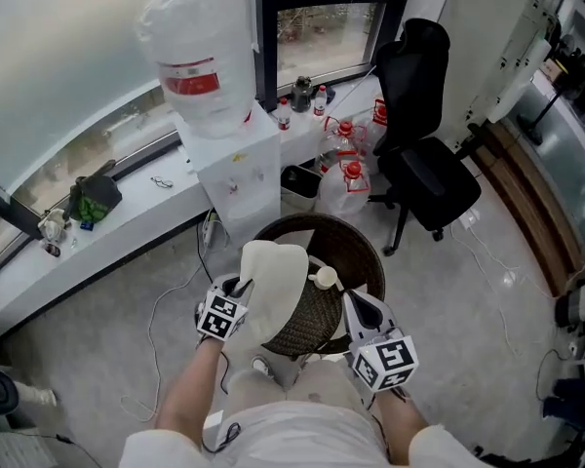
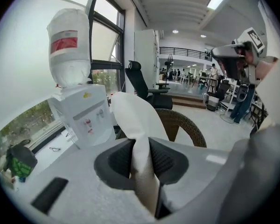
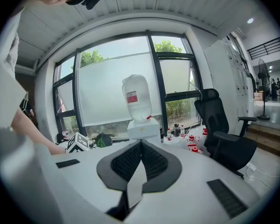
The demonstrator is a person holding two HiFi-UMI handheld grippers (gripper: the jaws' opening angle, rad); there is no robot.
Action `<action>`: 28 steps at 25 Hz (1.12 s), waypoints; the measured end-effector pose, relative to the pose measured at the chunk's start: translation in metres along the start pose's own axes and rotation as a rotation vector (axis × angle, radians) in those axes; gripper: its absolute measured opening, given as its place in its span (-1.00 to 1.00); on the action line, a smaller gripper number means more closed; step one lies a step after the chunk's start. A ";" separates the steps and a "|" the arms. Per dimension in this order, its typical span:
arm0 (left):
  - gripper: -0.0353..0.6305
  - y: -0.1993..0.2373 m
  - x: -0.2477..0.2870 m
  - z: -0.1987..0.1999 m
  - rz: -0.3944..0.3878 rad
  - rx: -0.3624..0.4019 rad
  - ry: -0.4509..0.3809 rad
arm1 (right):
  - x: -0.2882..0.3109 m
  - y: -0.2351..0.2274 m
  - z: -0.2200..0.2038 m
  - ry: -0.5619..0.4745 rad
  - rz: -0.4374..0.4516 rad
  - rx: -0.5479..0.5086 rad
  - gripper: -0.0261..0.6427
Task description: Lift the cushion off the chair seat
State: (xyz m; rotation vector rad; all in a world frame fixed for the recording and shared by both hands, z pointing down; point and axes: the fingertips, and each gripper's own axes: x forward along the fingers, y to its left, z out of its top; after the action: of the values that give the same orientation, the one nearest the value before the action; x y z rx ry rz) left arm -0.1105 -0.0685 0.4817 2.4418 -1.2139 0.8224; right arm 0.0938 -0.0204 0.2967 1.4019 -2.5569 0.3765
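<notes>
Cushion [image 1: 273, 295] hangs over the wicker chair [image 1: 356, 247] and looks clear of the seat. It's pinched by one edge in my left gripper [image 2: 141, 148], pads squeezed tight on the fabric. My right gripper [image 3: 141, 146] is closed on nothing, near the chair's front rim. With one edge held, I'd lift straight and slow, squeezing firmly so the trailing corner clears the rim.

Cushion [image 2: 130, 113] sits between the left gripper [image 2: 141, 147] jaws, reaching ahead and up from them. Wicker chair [image 2: 186, 125] just beyond jaws, below cushion. Water dispenser [image 2: 84, 118] ahead-left, office chair [image 2: 147, 87] behind wicker chair. From right gripper [image 3: 141, 146] jaws: water dispenser straight ahead, office chair ahead-right.
</notes>
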 end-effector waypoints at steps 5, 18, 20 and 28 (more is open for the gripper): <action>-0.68 0.019 -0.037 0.042 0.063 0.012 -0.073 | 0.002 -0.006 0.026 -0.044 0.005 -0.007 -0.92; -0.68 0.061 -0.170 0.156 0.274 -0.019 -0.390 | 0.015 -0.011 0.102 -0.157 0.034 -0.047 -0.92; -0.68 0.062 -0.189 0.169 0.300 -0.007 -0.437 | 0.016 -0.013 0.115 -0.185 0.044 -0.013 -0.92; -0.68 0.059 -0.263 0.185 0.417 -0.046 -0.611 | 0.006 -0.021 0.159 -0.280 0.076 0.045 -0.92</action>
State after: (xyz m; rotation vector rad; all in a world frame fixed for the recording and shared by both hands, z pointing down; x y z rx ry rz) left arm -0.2170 -0.0281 0.1759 2.5181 -1.9706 0.1067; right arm 0.0999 -0.0865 0.1501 1.4693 -2.8470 0.2664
